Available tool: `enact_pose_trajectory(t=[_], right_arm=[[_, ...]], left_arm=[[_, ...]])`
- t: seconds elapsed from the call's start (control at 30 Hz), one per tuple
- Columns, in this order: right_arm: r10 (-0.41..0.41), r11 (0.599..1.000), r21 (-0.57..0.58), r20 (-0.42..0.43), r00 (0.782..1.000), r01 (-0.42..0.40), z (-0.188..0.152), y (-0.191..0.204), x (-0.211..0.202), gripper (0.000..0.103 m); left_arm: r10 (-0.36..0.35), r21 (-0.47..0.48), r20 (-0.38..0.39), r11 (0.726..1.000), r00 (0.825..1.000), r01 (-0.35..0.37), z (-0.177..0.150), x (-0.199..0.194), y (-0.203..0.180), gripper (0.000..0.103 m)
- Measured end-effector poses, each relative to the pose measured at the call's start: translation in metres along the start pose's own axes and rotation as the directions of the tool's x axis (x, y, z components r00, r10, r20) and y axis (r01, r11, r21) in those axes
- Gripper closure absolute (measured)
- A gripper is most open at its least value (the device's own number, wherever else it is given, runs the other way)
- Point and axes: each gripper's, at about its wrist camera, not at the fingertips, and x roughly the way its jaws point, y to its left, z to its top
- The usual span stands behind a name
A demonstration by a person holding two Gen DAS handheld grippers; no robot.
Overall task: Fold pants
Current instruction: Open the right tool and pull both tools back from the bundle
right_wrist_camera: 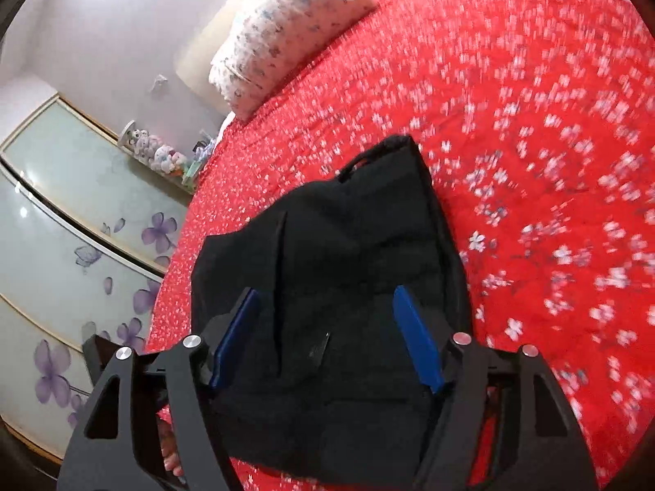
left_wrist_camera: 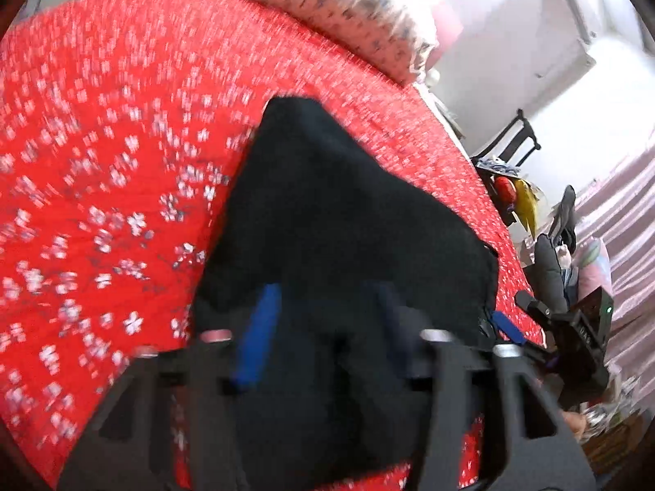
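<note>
The black pants [left_wrist_camera: 339, 212] lie folded into a compact stack on the red floral bedspread [left_wrist_camera: 102, 143]. My left gripper [left_wrist_camera: 327, 298] hovers just over the near part of the stack with its blue pads wide apart and nothing between them. In the right wrist view the pants [right_wrist_camera: 348, 237] show a belt loop at the far edge. My right gripper [right_wrist_camera: 327, 307] is open over the near part of the stack, blue pads apart and empty. The right gripper also shows in the left wrist view [left_wrist_camera: 507, 327] at the pants' right edge.
A floral pillow [right_wrist_camera: 286, 28] lies at the head of the bed. A wardrobe with purple flower doors [right_wrist_camera: 61, 245] stands on the left side. A dark chair [left_wrist_camera: 511, 139] and cluttered items [left_wrist_camera: 552, 237] stand beside the bed's right edge.
</note>
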Motion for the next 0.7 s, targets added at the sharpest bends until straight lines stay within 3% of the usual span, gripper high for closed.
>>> enact_pose_trajectory(t=[0.03,0.07,0.17,0.27,0.37,0.7], right_arm=[[-0.004,1.0,-0.028,0.032,0.999,0.005,-0.005,0.006,-0.011,0.024],[-0.011,0.998,-0.055,0.055,0.998,0.014,-0.013,0.01,-0.02,0.023],[-0.049,0.988,-0.141,0.105,0.993,0.064,-0.034,0.02,-0.042,0.015],[-0.078,0.969,-0.221,0.155,0.985,0.111,-0.068,0.034,-0.061,0.013],[-0.104,0.952,-0.266,0.185,0.977,0.151,-0.086,0.042,-0.071,0.01],[-0.173,0.856,-0.441,0.244,0.954,0.268,-0.166,0.089,-0.081,0.006]], left_arm=[[0.041,0.037,0.045,0.998,0.998,-0.043,-0.004,-0.012,-0.009,0.007],[0.054,0.062,0.073,0.996,0.996,-0.058,-0.008,-0.018,-0.013,0.004],[0.036,0.208,0.155,0.976,0.987,-0.068,-0.034,-0.052,-0.035,0.002],[0.069,0.335,0.224,0.931,0.972,-0.143,-0.065,-0.081,-0.056,0.002],[0.098,0.357,0.252,0.915,0.963,-0.186,-0.09,-0.1,-0.065,0.002],[0.183,0.322,0.282,0.907,0.942,-0.273,-0.144,-0.127,-0.061,0.002]])
